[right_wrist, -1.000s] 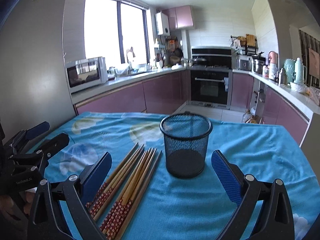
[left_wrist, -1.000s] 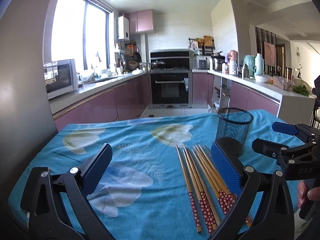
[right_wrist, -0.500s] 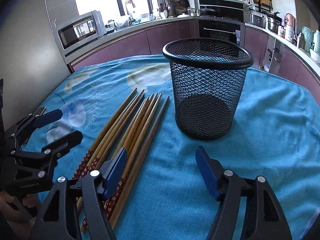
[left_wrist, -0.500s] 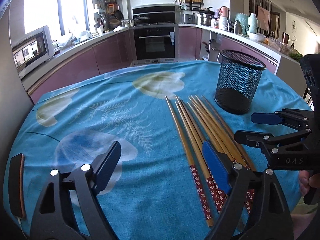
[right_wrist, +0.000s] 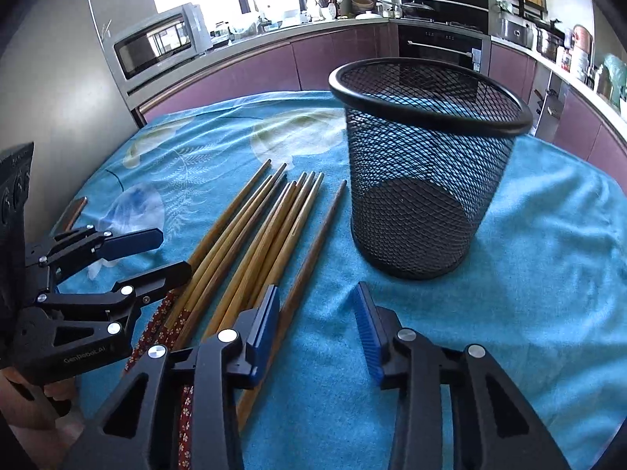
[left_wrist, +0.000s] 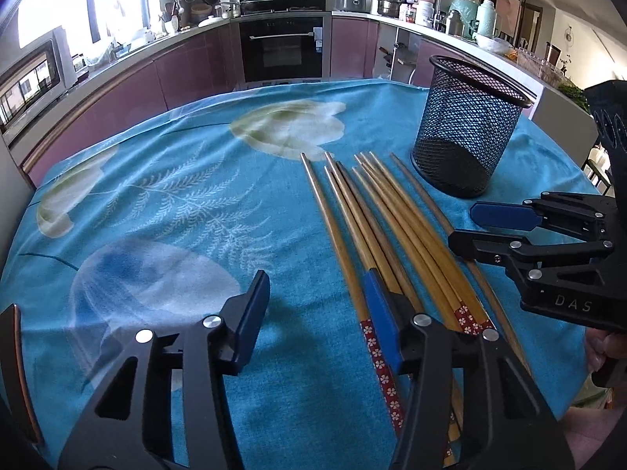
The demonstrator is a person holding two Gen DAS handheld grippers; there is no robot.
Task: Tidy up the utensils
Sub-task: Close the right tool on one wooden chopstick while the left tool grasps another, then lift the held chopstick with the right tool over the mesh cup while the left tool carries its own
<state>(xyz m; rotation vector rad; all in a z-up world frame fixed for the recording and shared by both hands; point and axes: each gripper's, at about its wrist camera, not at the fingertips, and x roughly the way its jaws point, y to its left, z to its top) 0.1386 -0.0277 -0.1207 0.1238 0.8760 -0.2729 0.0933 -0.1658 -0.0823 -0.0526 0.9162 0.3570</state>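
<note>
Several wooden chopsticks [left_wrist: 392, 227] [right_wrist: 254, 243] with red flowered ends lie side by side on the blue tablecloth [left_wrist: 176, 196]. To their right stands an empty black mesh cup [left_wrist: 470, 129] [right_wrist: 423, 180]. My left gripper [left_wrist: 317, 313] [right_wrist: 174, 252] hangs low over the near ends. Its jaws are closing, with the leftmost chopstick just inside the right pad and not pressed. My right gripper [right_wrist: 316, 313] [left_wrist: 464, 225] is closing too. The rightmost chopstick runs between its jaws beside the left pad, not gripped.
A dark flat object with a copper edge [left_wrist: 15, 352] [right_wrist: 72, 213] lies at the table's left edge. A person's hand [left_wrist: 603, 348] holds the right gripper. Purple kitchen cabinets, an oven [left_wrist: 282, 47] and a microwave [right_wrist: 160, 43] stand behind the table.
Both grippers have dropped and tilted down toward the near ends of the chopsticks, and both pairs of jaws have narrowed. The chopsticks and the cup have not moved.
</note>
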